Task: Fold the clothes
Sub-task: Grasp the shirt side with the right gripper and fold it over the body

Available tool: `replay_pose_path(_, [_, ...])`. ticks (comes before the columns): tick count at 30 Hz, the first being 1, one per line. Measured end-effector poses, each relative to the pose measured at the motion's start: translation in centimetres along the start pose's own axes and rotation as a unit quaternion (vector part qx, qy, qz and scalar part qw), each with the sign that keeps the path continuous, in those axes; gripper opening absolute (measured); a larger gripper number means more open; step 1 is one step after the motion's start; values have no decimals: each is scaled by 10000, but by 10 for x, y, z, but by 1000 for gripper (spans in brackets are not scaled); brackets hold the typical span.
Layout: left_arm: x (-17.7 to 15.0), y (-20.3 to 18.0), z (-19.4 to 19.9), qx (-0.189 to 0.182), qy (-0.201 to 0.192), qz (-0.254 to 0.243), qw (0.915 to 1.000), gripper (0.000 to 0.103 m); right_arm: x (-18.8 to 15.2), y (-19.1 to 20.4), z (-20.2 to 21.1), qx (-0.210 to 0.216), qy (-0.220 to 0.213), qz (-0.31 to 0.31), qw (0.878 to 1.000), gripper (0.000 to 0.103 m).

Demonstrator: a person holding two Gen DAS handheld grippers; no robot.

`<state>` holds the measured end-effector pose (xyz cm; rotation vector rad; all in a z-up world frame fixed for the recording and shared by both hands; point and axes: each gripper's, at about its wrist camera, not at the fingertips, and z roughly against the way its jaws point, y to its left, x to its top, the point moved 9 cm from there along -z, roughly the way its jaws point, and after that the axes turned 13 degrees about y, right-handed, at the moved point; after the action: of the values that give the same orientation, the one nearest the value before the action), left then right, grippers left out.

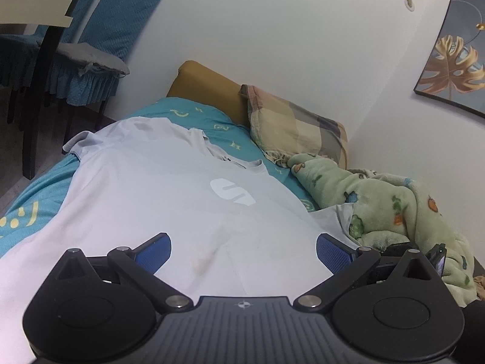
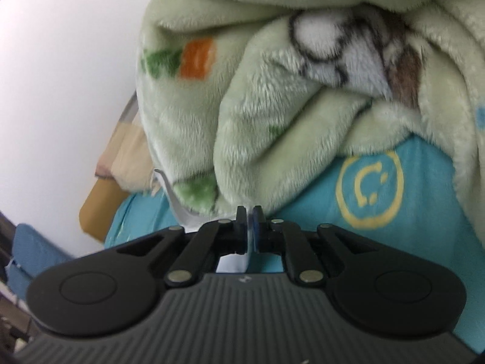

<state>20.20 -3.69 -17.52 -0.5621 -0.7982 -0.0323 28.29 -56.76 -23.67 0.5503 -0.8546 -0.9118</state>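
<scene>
A white T-shirt (image 1: 157,182) with a white logo lies spread on the teal bed sheet (image 1: 33,203), collar toward the pillows. My left gripper (image 1: 244,250) is open and empty, low over the shirt's lower part. My right gripper (image 2: 250,227) is shut on a white edge of the shirt (image 2: 182,212), right against the green fleece blanket (image 2: 272,115). The right gripper's black body also shows at the right edge of the left wrist view (image 1: 403,250), beside the shirt's right sleeve (image 1: 339,215).
The green fleece blanket (image 1: 379,206) is bunched along the bed's right side. A plaid pillow (image 1: 297,127) and a mustard cushion (image 1: 206,85) lie at the head by the white wall. Blue-covered chairs (image 1: 100,39) stand at the left. A framed picture (image 1: 454,57) hangs at the right.
</scene>
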Motion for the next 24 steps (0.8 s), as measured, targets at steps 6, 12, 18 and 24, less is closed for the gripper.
replay_pose_path(6, [-1, -5, 5, -9, -21, -75, 10000, 103, -26, 5, 3, 454, 309, -380, 9978, 80])
replay_pose_path(12, [-4, -2, 7, -43, 44, 100, 9999, 103, -49, 10, -16, 420, 375, -167, 9983, 79])
replay_pose_path(18, [-5, 4, -4, -144, 217, 353, 9990, 103, -42, 51, -59, 538, 196, 1631, 9849, 80])
replay_pose_path(24, [-11, 16, -29, -106, 509, 578, 9970, 103, -32, 59, -96, 369, 95, 1793, 9831, 66])
